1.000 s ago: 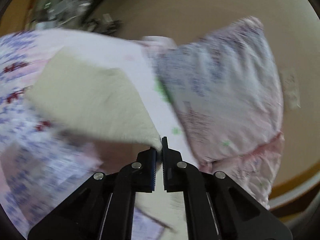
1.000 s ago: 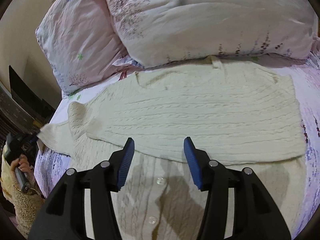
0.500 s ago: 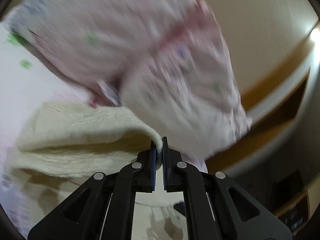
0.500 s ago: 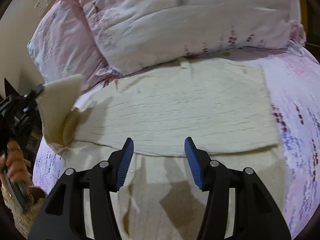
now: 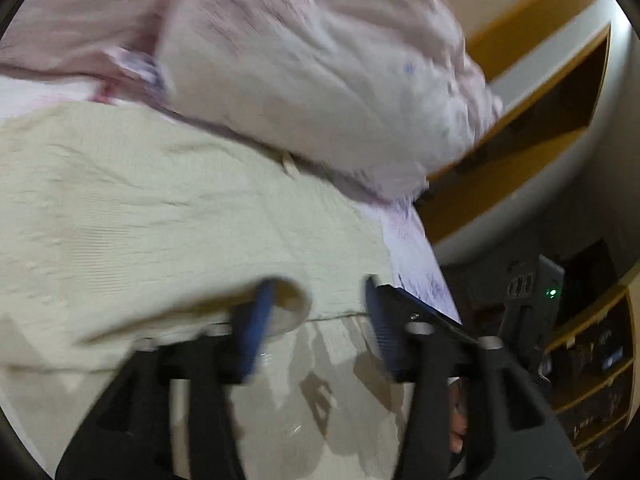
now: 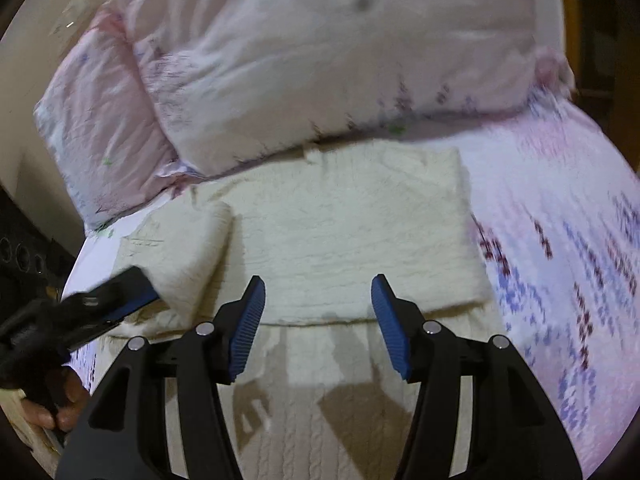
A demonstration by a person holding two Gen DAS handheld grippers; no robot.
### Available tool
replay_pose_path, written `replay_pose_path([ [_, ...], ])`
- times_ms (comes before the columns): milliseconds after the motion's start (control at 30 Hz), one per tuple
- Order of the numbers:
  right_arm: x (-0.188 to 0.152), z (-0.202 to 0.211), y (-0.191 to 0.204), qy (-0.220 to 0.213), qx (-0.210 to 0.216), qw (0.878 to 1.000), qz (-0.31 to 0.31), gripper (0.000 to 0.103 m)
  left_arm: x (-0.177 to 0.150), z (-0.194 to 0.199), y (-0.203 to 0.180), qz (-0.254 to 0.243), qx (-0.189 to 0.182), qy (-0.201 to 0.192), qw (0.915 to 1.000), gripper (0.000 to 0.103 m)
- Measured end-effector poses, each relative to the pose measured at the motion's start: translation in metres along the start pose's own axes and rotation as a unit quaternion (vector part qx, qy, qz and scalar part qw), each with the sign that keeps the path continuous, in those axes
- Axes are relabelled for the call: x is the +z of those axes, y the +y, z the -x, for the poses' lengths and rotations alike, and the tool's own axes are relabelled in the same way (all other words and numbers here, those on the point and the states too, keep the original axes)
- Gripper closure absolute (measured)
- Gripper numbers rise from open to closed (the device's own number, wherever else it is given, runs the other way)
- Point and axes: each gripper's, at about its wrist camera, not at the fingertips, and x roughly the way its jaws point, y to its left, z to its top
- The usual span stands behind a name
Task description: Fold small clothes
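A cream cable-knit sweater lies on the bed, its far part folded over toward me. One sleeve is folded in across the sweater's left side. In the left wrist view my left gripper hovers over the sweater. Its jaws are opening, and the sleeve's cuff lies loose between them beside the left pad, unpinched. The right wrist view shows that same left gripper at the sleeve's near end. My right gripper stands open above the fold's near edge with nothing between its fingers.
Two pink flowered pillows lie against the far side of the sweater. The flowered bedsheet stretches to the right. A wooden headboard and shelves stand beyond the bed. A person's hand grips the left tool at the bed's left edge.
The left gripper carried the sleeve across from the left, laid it on the sweater's body, and opened off it. The right gripper drifted a little over the sweater.
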Motion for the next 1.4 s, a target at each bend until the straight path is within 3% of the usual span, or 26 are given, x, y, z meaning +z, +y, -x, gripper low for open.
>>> replay_pose_path([
  [133, 0.001, 0.006, 0.039, -0.014, 0.034, 0.996, 0.085, 0.048, 0.004, 0.048, 0.042, 0.031, 0.046, -0.049, 0.9973, 0.048],
  [233, -0.008, -0.001, 0.087, -0.013, 0.062, 0.981, 0.183, 0.048, 0.005, 0.063, 0.078, 0.071, 0.091, -0.061, 0.9915, 0.049],
  [367, -0.029, -0.029, 0.150, 0.017, 0.085, 0.950, 0.299, 0.049, 0.004, 0.064, 0.108, 0.105, 0.124, -0.054, 0.9853, 0.051],
  [500, -0.044, -0.056, 0.182, 0.043, 0.081, 0.933, 0.349, 0.051, 0.000, 0.061, 0.128, 0.129, 0.128, -0.048, 0.9822, 0.062],
  [633, -0.054, -0.078, 0.193, 0.062, 0.057, 0.926, 0.368, 0.051, -0.001, 0.063, 0.133, 0.133, 0.117, -0.047, 0.9831, 0.062],
  [667, -0.055, -0.083, 0.193, 0.062, 0.052, 0.926, 0.370, 0.053, -0.001, 0.063, 0.133, 0.132, 0.116, -0.047, 0.9834, 0.062],
  [700, -0.056, -0.084, 0.194, 0.059, 0.049, 0.926, 0.369, 0.063, -0.002, 0.063, 0.133, 0.130, 0.116, -0.047, 0.9836, 0.062],
  [733, -0.055, -0.084, 0.193, 0.053, 0.047, 0.929, 0.363, 0.082, -0.002, 0.063, 0.133, 0.128, 0.116, -0.047, 0.9838, 0.062],
  [800, -0.047, -0.085, 0.188, 0.056, 0.052, 0.938, 0.338, 0.097, -0.001, 0.062, 0.132, 0.127, 0.116, -0.048, 0.9840, 0.062],
  [867, -0.037, -0.080, 0.178, 0.054, 0.069, 0.950, 0.301, 0.097, -0.001, 0.062, 0.132, 0.129, 0.115, -0.048, 0.9838, 0.061],
  [1000, -0.008, -0.051, 0.141, -0.002, 0.092, 0.976, 0.198, 0.097, -0.002, 0.063, 0.132, 0.124, 0.114, -0.047, 0.9846, 0.060],
  [1100, 0.015, -0.022, 0.085, -0.056, 0.093, 0.992, 0.068, 0.097, -0.002, 0.063, 0.131, 0.121, 0.109, -0.048, 0.9855, 0.054],
  [1233, 0.013, -0.005, -0.002, -0.085, 0.044, 0.990, -0.102, 0.097, -0.003, 0.064, 0.125, 0.112, 0.104, -0.050, 0.9870, 0.044],
  [1400, -0.007, -0.023, -0.070, -0.021, 0.051, 0.974, -0.222, 0.091, -0.004, 0.065, 0.120, 0.101, 0.105, -0.046, 0.9883, 0.039],
])
